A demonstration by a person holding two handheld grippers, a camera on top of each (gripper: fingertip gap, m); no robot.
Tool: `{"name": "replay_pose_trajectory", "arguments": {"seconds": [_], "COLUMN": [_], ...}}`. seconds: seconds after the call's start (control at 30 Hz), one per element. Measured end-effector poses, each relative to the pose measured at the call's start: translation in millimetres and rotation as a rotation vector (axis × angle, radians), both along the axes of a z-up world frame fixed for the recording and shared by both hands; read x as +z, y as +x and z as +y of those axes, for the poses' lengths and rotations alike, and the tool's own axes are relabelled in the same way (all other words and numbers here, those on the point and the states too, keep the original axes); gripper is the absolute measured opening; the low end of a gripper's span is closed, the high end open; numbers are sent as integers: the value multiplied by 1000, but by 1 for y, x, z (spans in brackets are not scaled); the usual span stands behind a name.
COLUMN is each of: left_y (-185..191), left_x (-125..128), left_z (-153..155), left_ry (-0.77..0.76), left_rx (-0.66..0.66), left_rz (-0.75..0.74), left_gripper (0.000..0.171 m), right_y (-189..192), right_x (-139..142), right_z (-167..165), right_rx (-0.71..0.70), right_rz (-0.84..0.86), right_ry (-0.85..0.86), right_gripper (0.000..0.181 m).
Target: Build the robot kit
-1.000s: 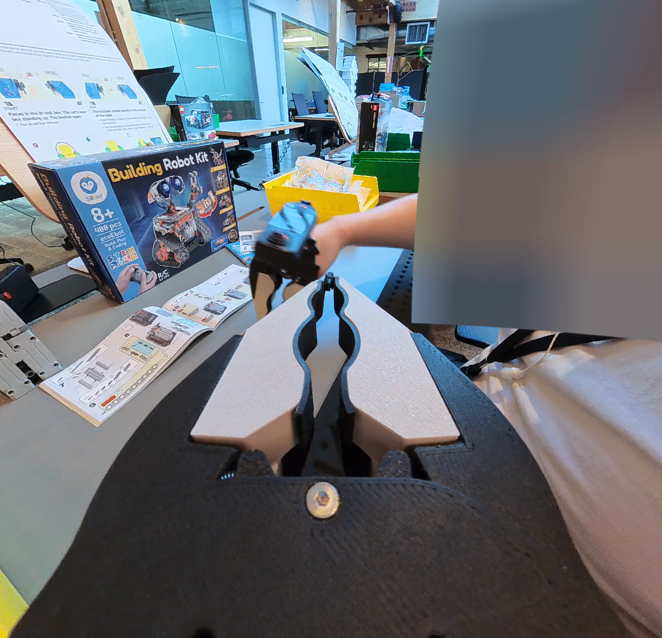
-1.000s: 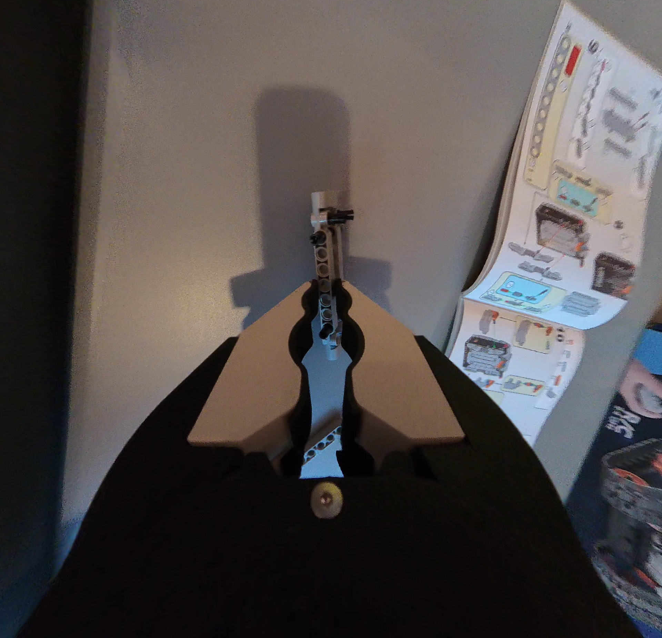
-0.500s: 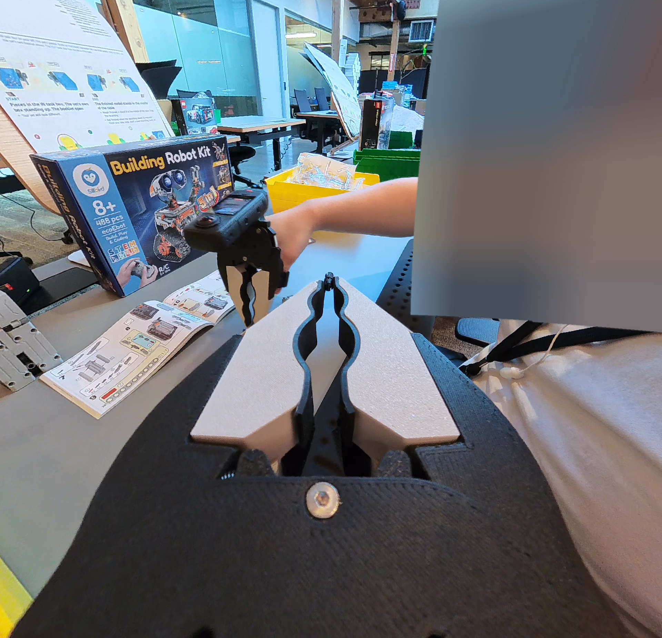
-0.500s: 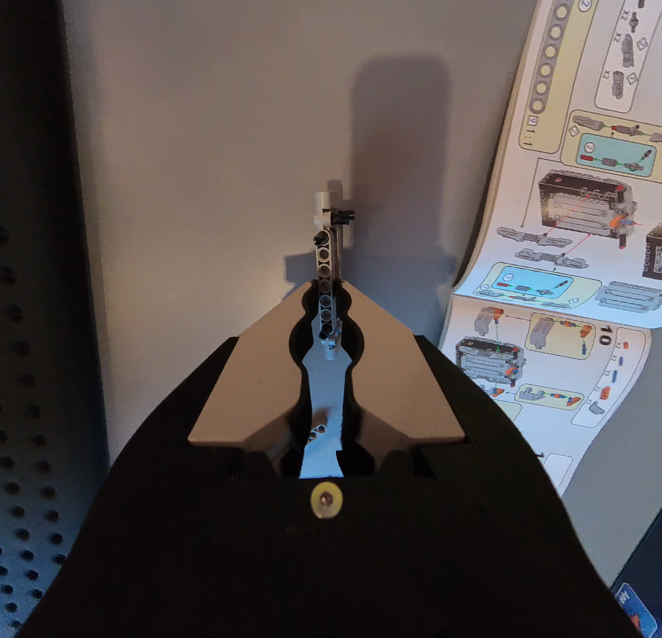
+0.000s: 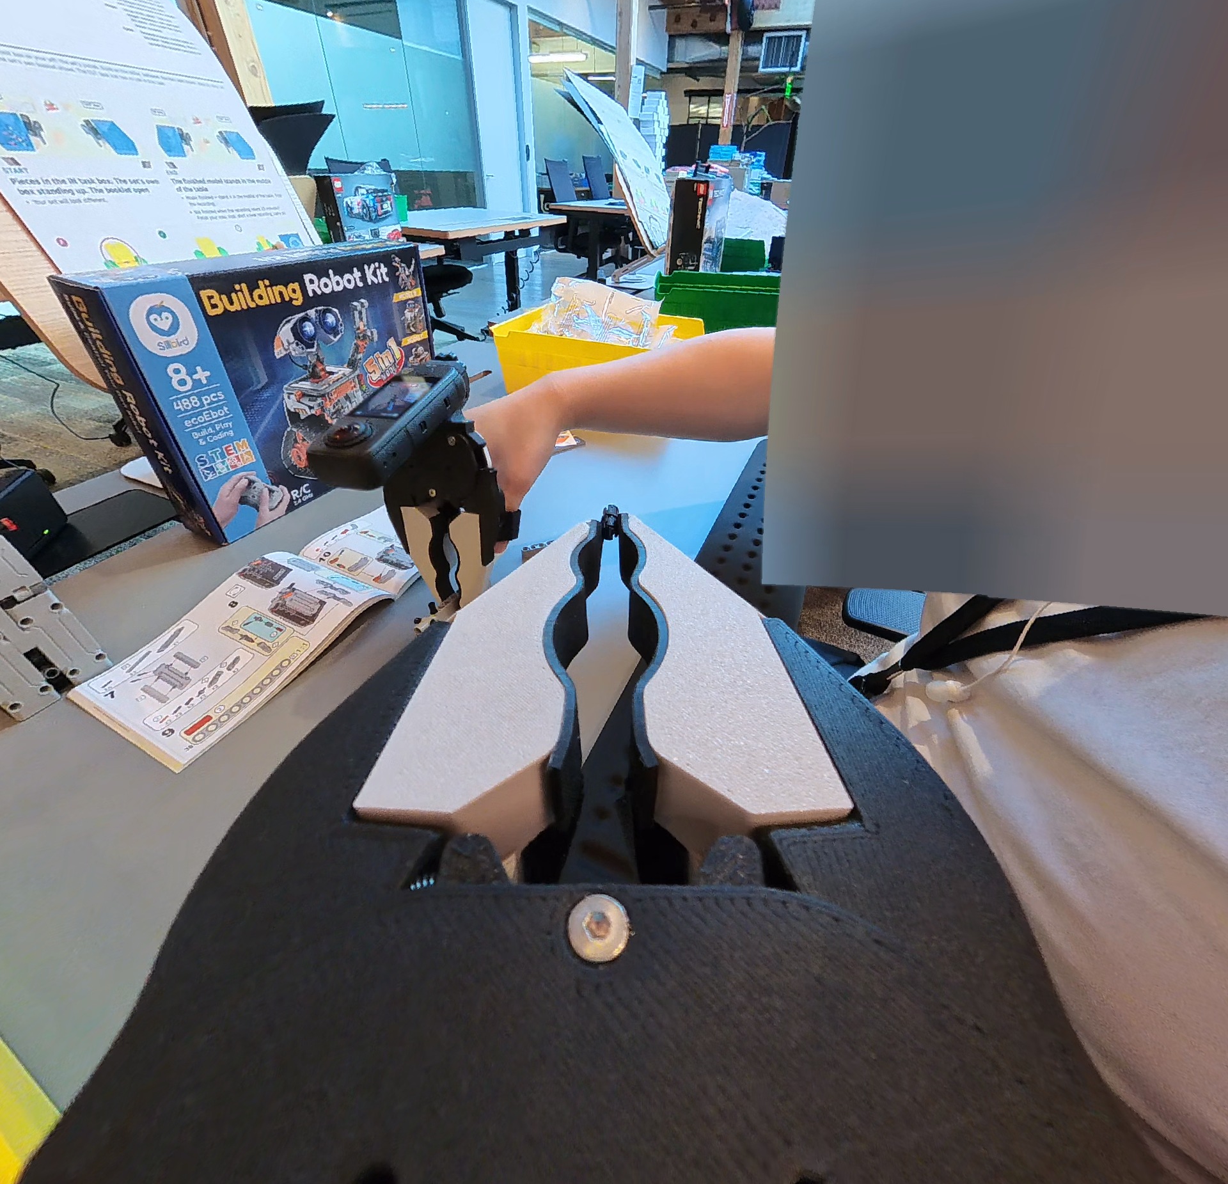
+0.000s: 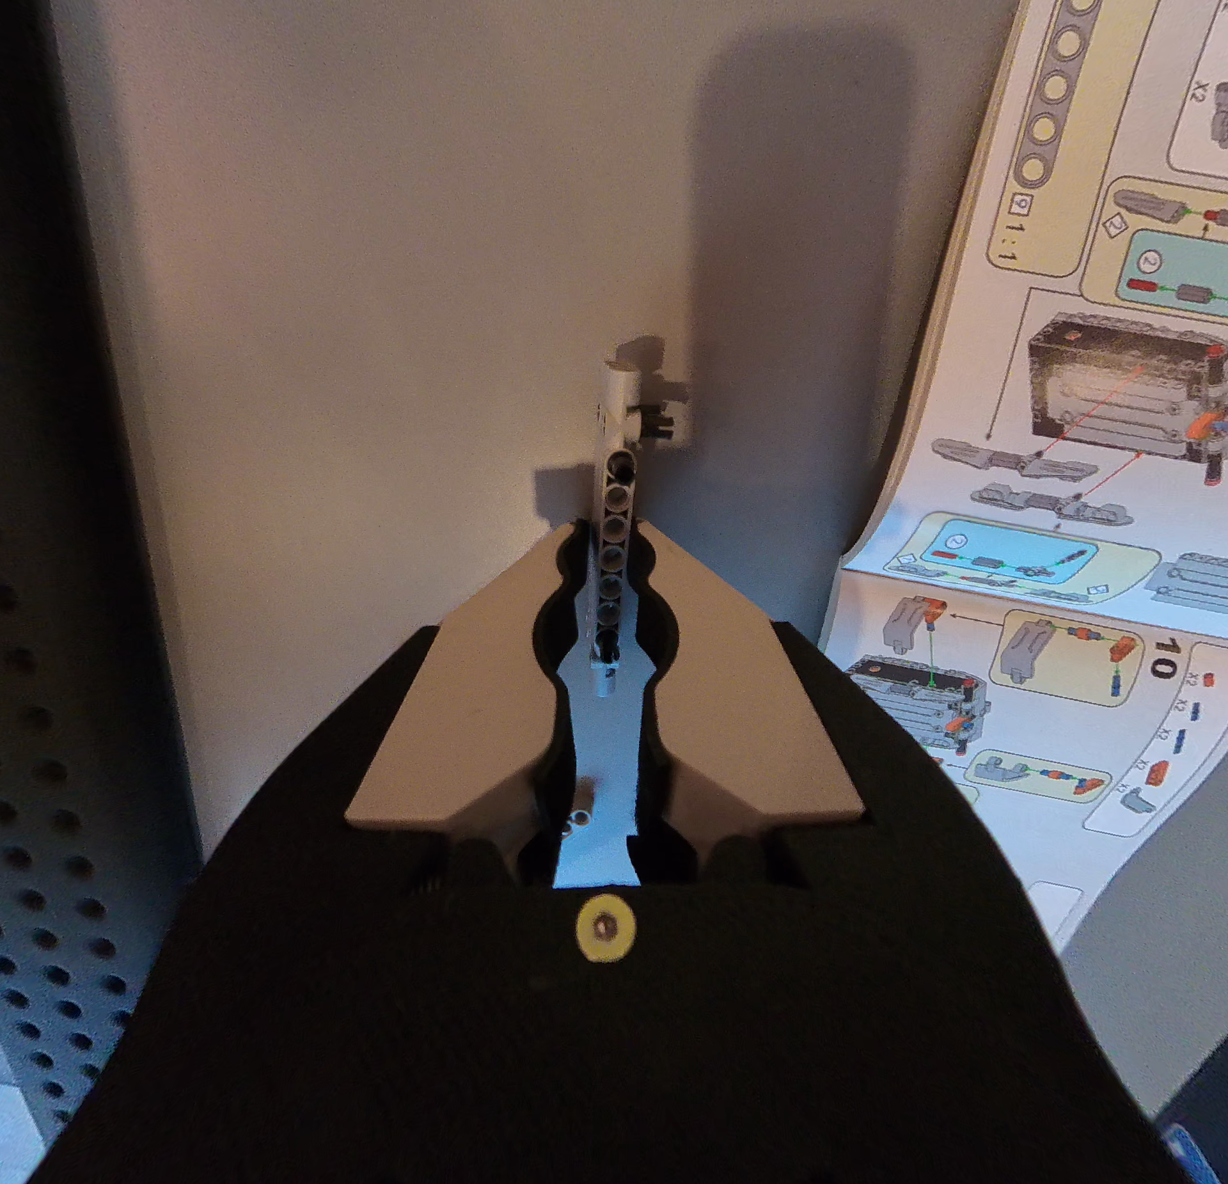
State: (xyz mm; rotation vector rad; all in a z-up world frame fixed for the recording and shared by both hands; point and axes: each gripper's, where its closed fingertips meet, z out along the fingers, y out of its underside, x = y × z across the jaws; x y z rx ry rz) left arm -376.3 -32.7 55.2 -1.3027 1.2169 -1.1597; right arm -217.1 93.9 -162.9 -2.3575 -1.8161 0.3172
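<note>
My left gripper (image 5: 609, 526) is shut on a small black pin (image 5: 609, 521) and holds it above the grey table (image 5: 100, 853). My right gripper (image 6: 611, 524) is shut on a grey beam with holes (image 6: 618, 487). The beam carries black pins and a light grey connector (image 6: 621, 388) at its far end. That end is low, at or just above the table (image 6: 332, 222). In the left wrist view the right gripper (image 5: 444, 597) points down beside the open instruction booklet (image 5: 219, 654), held by a person's hand (image 5: 525, 434).
A blue kit box (image 5: 252, 381) stands behind the booklet, which also shows in the right wrist view (image 6: 1063, 554). A yellow bin (image 5: 531, 354) with bags is farther back. A loose grey beam (image 5: 535, 547) lies on the table. A dark perforated panel (image 6: 53, 886) borders the table. Grey parts (image 5: 26, 640) sit at the left.
The right gripper has moved left toward the booklet and down close to the table, with the grey beam still in it. The left gripper has stayed in place, shut on the pin.
</note>
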Motion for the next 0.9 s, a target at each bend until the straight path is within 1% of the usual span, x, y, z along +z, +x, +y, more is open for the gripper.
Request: {"name": "replay_pose_trajectory", "arguments": {"seconds": [0.17, 0.43, 0.8, 0.87, 0.9], "left_y": [3, 3, 4, 7, 7], "left_x": [-1, -3, -4, -6, -8], "left_z": [-1, -1, -1, 4, 5], "left_ry": [0, -5, -3, -6, -7], "left_rx": [-2, -2, -1, 8, 22], "left_rz": [3, 8, 18, 24, 22], "left_gripper": [2, 2, 2, 2, 2], "right_y": [6, 8, 8, 5, 1], "right_x": [1, 7, 5, 18, 33], "right_z": [1, 1, 2, 4, 9], "right_rx": [0, -15, 9, 8, -9], "right_rz": [-42, -24, -43, -3, 60], "right_ry": [1, -5, 15, 40, 66], "right_gripper": [13, 12, 7, 6, 6]}}
